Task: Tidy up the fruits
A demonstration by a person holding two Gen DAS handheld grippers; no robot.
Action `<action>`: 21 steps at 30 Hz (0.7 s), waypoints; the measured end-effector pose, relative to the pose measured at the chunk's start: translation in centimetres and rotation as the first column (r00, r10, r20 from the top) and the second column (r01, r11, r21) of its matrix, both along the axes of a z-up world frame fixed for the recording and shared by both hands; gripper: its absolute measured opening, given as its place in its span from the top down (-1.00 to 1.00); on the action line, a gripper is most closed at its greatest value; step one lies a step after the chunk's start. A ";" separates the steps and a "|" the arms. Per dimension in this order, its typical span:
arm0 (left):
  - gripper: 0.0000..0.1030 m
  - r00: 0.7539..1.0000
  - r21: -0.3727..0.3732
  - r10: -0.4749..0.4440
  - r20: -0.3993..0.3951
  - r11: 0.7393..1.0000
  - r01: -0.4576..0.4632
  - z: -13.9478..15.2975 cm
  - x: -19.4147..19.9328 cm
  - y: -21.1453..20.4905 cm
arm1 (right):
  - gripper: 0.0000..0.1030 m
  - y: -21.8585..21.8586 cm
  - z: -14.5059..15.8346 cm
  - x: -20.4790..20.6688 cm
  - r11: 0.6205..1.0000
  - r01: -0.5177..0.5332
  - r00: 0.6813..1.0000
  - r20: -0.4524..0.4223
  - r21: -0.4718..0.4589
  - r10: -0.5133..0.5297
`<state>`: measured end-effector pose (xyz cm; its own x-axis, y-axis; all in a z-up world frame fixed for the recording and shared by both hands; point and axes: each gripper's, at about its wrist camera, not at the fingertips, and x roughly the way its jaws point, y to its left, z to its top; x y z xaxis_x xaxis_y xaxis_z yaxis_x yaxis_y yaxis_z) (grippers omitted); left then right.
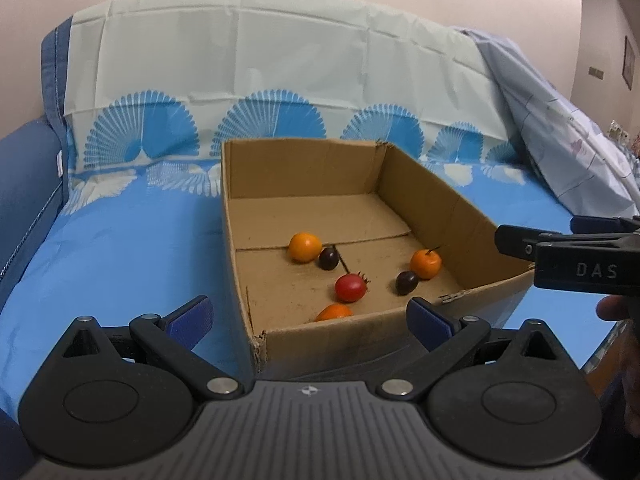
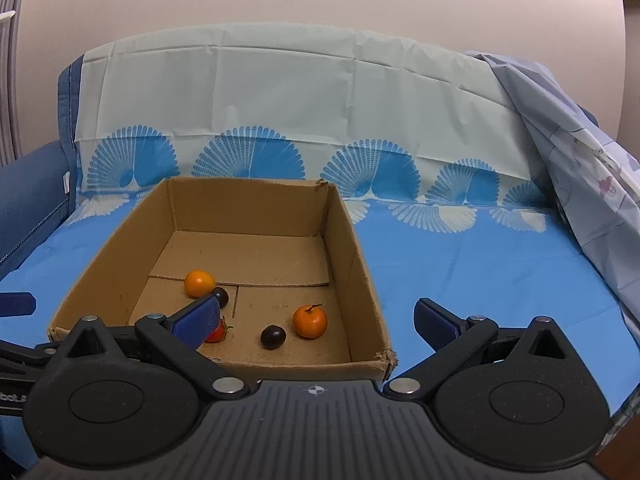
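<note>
Holding oranges (image 1: 305,247), dark plums (image 1: 328,259) and a red fruit (image 1: 350,288), the cardboard box (image 1: 304,168) faces both released tools (image 1: 310,316).

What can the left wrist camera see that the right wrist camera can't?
Only the left wrist view shows a third orange fruit by the box's near wall, the whole red fruit, and the right gripper from the side.

Only the right wrist view shows the left gripper's blue finger tip at its left edge.

Both show the cardboard box, two orange fruits, two dark fruits and the blue cloth. Both grippers are open and hold nothing.
</note>
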<state>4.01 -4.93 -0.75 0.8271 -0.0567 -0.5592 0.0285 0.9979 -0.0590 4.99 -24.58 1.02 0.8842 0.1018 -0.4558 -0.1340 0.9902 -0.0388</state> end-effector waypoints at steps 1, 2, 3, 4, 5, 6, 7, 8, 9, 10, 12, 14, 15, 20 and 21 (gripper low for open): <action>-0.99 1.000 0.000 0.005 -0.009 1.000 -0.005 -0.1 0.2 0.0 | -0.99 0.1 0.0 0.1 1.000 -0.003 1.000 -0.002 -0.003 0.003; -0.99 1.000 -0.003 0.008 -0.015 1.000 -0.008 -0.1 0.3 0.2 | -0.99 0.3 -0.1 0.1 1.000 -0.006 1.000 -0.004 -0.007 0.006; -0.99 1.000 -0.009 0.012 -0.019 1.000 -0.013 -0.2 0.4 0.3 | -0.99 0.4 -0.1 0.2 1.000 -0.009 1.000 -0.005 -0.011 0.009; -0.99 1.000 -0.015 0.015 -0.020 1.000 -0.015 -0.2 0.4 0.4 | -0.99 0.5 -0.2 0.2 1.000 -0.011 1.000 -0.006 -0.016 0.011; -0.99 1.000 -0.020 0.017 -0.022 1.000 -0.017 -0.1 0.5 0.4 | -0.99 0.7 -0.2 0.2 1.000 -0.015 1.000 -0.006 -0.020 0.015; -0.99 1.000 -0.023 0.018 -0.025 1.000 -0.018 -0.2 0.5 0.5 | -0.99 0.8 -0.3 0.2 1.000 -0.020 1.000 -0.007 -0.025 0.019; -0.99 0.999 -0.026 0.018 -0.027 0.999 -0.019 -0.1 0.5 0.5 | -0.99 1.0 -0.3 0.2 0.999 -0.023 1.000 -0.008 -0.030 0.023; -0.99 0.999 -0.029 0.019 -0.031 0.999 -0.019 -0.1 0.6 0.6 | -0.99 1.1 -0.4 0.2 0.999 -0.027 1.000 -0.009 -0.036 0.027; -0.99 0.999 -0.031 0.020 -0.034 0.999 -0.021 -0.1 0.6 0.7 | -0.99 1.2 -0.5 0.2 0.999 -0.030 1.000 -0.010 -0.042 0.030; -0.99 0.999 -0.034 0.022 -0.036 0.999 -0.024 -0.1 0.6 0.6 | -0.99 1.4 -0.5 0.2 0.998 -0.032 0.999 -0.011 -0.046 0.032; -0.99 0.999 -0.040 0.023 -0.039 0.999 -0.024 -0.1 0.7 0.6 | -0.99 1.5 -0.5 0.2 0.998 -0.037 0.999 -0.012 -0.054 0.036; -0.99 0.999 -0.042 0.023 -0.040 0.999 -0.025 0.0 0.7 0.7 | -0.99 1.6 -0.6 0.3 0.997 -0.040 0.999 -0.013 -0.058 0.040; -0.99 0.999 -0.042 0.024 -0.039 0.999 -0.026 0.0 0.7 0.6 | -0.99 1.5 -0.6 0.4 0.997 -0.042 0.999 -0.014 -0.060 0.041; -1.00 0.999 -0.039 0.025 -0.038 0.999 -0.026 0.0 0.8 0.4 | -0.99 1.6 -0.7 0.5 0.997 -0.045 0.999 -0.017 -0.066 0.044; -1.00 0.999 -0.041 0.024 -0.038 0.999 -0.026 0.0 0.8 0.4 | -0.99 1.7 -0.7 0.5 0.997 -0.046 0.999 -0.017 -0.067 0.045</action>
